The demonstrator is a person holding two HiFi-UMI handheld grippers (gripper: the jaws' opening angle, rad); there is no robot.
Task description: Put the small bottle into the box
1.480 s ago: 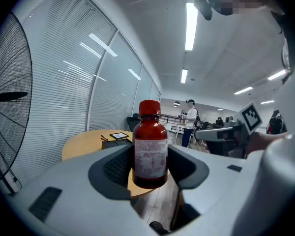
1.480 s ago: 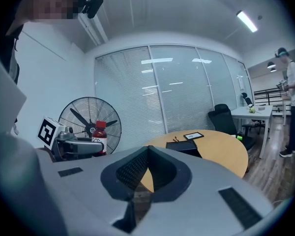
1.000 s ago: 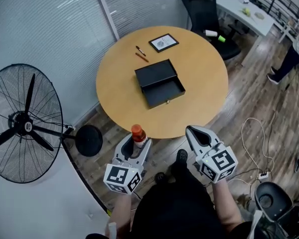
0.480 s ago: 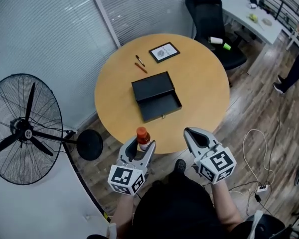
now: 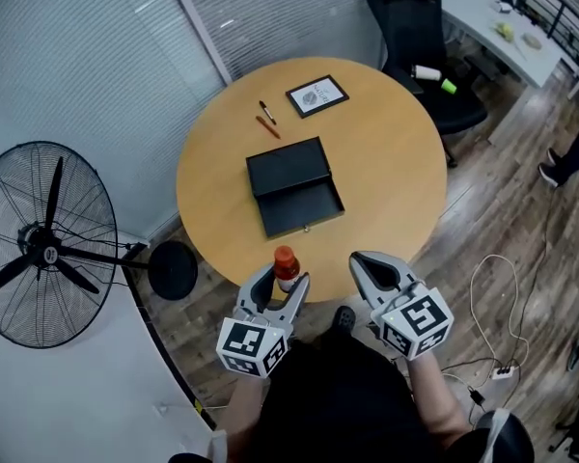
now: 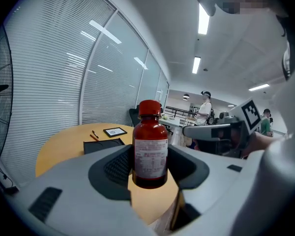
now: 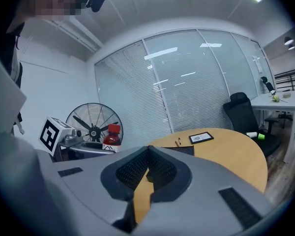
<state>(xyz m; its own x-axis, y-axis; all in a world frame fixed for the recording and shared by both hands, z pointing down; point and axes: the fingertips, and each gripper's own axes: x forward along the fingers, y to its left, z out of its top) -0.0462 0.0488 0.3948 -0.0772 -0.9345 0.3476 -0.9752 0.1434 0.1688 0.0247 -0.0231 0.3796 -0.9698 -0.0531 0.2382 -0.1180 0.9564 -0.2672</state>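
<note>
In the head view, my left gripper (image 5: 284, 280) is clenching the one small bottle (image 5: 286, 266) between its jaws, red cap pointing up, and my left arm is reaching forward so the bottle is showing right at the near edge of the round worktop (image 5: 396, 181). My right gripper (image 5: 365, 262) is hanging just beside it, level with it, with its jaws pressed together on nothing and its marker cube facing up. The one black box (image 5: 291, 186) is lying open in the middle of the worktop, well apart from the bottle; beyond it I am counting two pens (image 5: 264, 112) side by side and one framed card (image 5: 317, 95). One standing fan (image 5: 43, 249) is sitting on the floor to my left. In the left gripper view, the jaws are pinching the lower part of the bottle (image 6: 150, 146) from both sides, so the left gripper (image 6: 150, 170) is holding it upright with the label facing the camera and the cap rising clear above the pads. The box (image 6: 103, 145) is showing low on the worktop (image 6: 59, 146) behind, and the right gripper (image 6: 206, 130) is floating off to the right. In the right gripper view, the ribbed pads of the right gripper (image 7: 147, 168) are meeting with nothing between them; the bottle (image 7: 112, 135) is standing in the other gripper off to the left, in front of the fan (image 7: 91, 122), and the worktop (image 7: 226, 154) is stretching ahead with the box (image 7: 179, 150) on it.
</note>
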